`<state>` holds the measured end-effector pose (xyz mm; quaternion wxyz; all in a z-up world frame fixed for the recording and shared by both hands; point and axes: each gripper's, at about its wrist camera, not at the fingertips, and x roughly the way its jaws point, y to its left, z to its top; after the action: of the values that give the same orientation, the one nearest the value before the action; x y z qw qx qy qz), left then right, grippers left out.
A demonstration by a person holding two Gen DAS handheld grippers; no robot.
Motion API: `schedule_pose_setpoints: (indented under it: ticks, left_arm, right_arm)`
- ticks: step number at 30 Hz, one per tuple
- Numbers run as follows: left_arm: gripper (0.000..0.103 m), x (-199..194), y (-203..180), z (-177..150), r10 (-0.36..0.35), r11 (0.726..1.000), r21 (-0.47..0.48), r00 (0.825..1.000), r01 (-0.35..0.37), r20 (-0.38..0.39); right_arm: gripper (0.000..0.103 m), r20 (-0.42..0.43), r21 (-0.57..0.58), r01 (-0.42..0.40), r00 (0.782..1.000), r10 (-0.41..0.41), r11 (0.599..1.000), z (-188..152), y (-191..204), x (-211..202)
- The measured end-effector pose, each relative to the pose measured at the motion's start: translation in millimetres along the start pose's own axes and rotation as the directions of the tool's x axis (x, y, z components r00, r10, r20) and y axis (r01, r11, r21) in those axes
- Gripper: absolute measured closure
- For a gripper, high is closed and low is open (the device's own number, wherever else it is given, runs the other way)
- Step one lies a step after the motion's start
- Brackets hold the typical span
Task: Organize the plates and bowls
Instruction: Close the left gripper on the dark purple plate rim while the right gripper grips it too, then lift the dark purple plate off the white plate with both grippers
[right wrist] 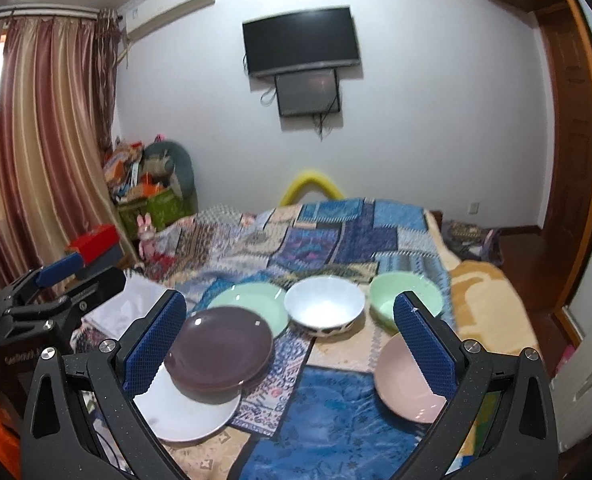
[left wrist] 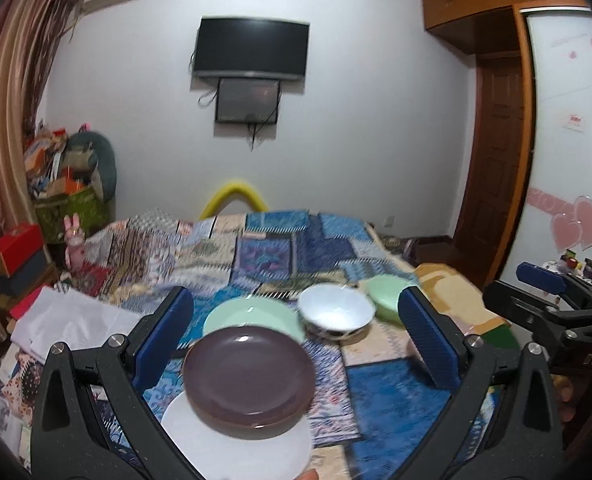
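A dark purple plate (left wrist: 249, 376) (right wrist: 219, 352) lies on a white plate (left wrist: 235, 444) (right wrist: 183, 412) on the patchwork bedspread. Behind them sit a pale green plate (left wrist: 251, 314) (right wrist: 251, 302), a white bowl (left wrist: 336, 312) (right wrist: 324, 308) and a green bowl (left wrist: 386, 296) (right wrist: 404, 298). A pink plate (right wrist: 404, 388) lies at the near right, partly behind my right finger. My left gripper (left wrist: 296, 336) hovers open above the purple plate. My right gripper (right wrist: 289, 344) is open too, holding nothing, between the plate stack and the pink plate.
The dishes rest on a bed with a blue patchwork cover (right wrist: 336, 240). Folded white cloth (left wrist: 67, 324) lies at the left. Boxes and a cluttered corner (right wrist: 147, 184) stand by the curtain. A wooden wardrobe and door (right wrist: 568, 160) are at the right.
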<state>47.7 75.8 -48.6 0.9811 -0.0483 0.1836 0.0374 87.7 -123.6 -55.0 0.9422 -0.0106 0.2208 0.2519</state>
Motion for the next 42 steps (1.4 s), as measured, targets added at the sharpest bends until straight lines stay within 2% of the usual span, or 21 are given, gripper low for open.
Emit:
schedule_pose_setpoints:
  ticks: [4,7,11,15,18,20,22,25,28,30,32,33,35,39,42]
  left_arm:
    - [0.0,26.1,30.4,-15.9,-0.01,1.0,-0.005,0.996,0.01,-0.084]
    - [0.0,46.9,52.1,-28.8,0.015,1.0,-0.007,0.991,-0.016,-0.136]
    - [0.0,68.5,74.5,-41.1,0.035,0.999,0.005,0.982,-0.035,-0.184]
    - [0.0,90.0,98.2,-53.9,0.018,1.0,-0.015,0.97,-0.022,-0.242]
    - [0.0,109.7,119.1,-65.2,0.037,0.998,-0.045,0.958,-0.052,-0.285]
    - [0.015,123.7,130.1,-74.7,0.052,0.996,-0.054,0.944,-0.073,-0.325]
    - [0.021,140.1,143.2,-83.2,0.033,0.993,-0.089,0.923,-0.072,-0.383]
    - [0.028,157.3,158.9,-93.5,0.013,0.988,-0.136,0.902,-0.079,-0.432]
    - [0.038,171.9,165.3,-100.8,0.013,0.987,-0.135,0.888,-0.084,-0.46]
    - [0.044,179.7,169.2,-104.2,-0.009,0.984,-0.158,0.877,-0.077,-0.48]
    - [0.055,189.3,172.4,-108.3,-0.04,0.981,-0.184,0.863,-0.062,-0.503]
    - [0.057,192.7,173.2,-110.4,-0.051,0.98,-0.191,0.857,-0.055,-0.512]
    - [0.065,198.1,173.2,-114.0,-0.065,0.98,-0.195,0.848,-0.047,-0.527]
    - [0.069,205.6,170.4,-118.8,-0.079,0.98,-0.195,0.838,-0.033,-0.54]
    - [0.078,208.2,168.2,-121.0,-0.103,0.98,-0.197,0.825,-0.01,-0.556]
  right_arm:
    - [0.0,-0.053,-0.015,-0.029,0.998,0.029,0.999,-14.0,5.5,26.5]
    - [0.0,-0.108,-0.013,-0.039,0.993,0.037,0.999,-21.4,9.8,44.3]
    - [0.0,-0.203,-0.006,-0.043,0.978,0.041,0.999,-33.6,13.9,77.2]
    - [0.0,-0.248,-0.033,0.008,0.969,-0.016,0.999,-40.5,14.8,102.0]
    - [0.004,-0.301,-0.003,-0.014,0.953,0.012,1.0,-46.3,12.5,118.6]
    - [0.01,-0.334,0.015,-0.017,0.942,0.021,1.0,-49.9,11.2,130.4]
    - [0.016,-0.374,0.04,-0.023,0.927,0.036,0.999,-55.8,8.1,143.6]
    - [0.025,-0.407,0.059,-0.025,0.912,0.047,0.998,-63.1,8.0,157.7]
    - [0.033,-0.436,0.057,-0.027,0.899,0.049,0.998,-70.3,9.6,168.3]
    - [0.04,-0.454,0.055,-0.031,0.889,0.052,0.998,-74.4,11.1,174.4]
    - [0.044,-0.464,0.059,-0.039,0.884,0.062,0.997,-77.0,10.8,179.6]
    - [0.045,-0.468,0.064,-0.041,0.881,0.066,0.997,-78.0,10.3,182.1]
    - [0.049,-0.474,0.071,-0.047,0.877,0.075,0.996,-79.5,10.4,186.4]
    - [0.06,-0.493,0.091,-0.052,0.865,0.09,0.994,-82.3,9.6,197.5]
    - [0.065,-0.496,0.116,-0.053,0.862,0.105,0.992,-83.2,8.3,202.9]
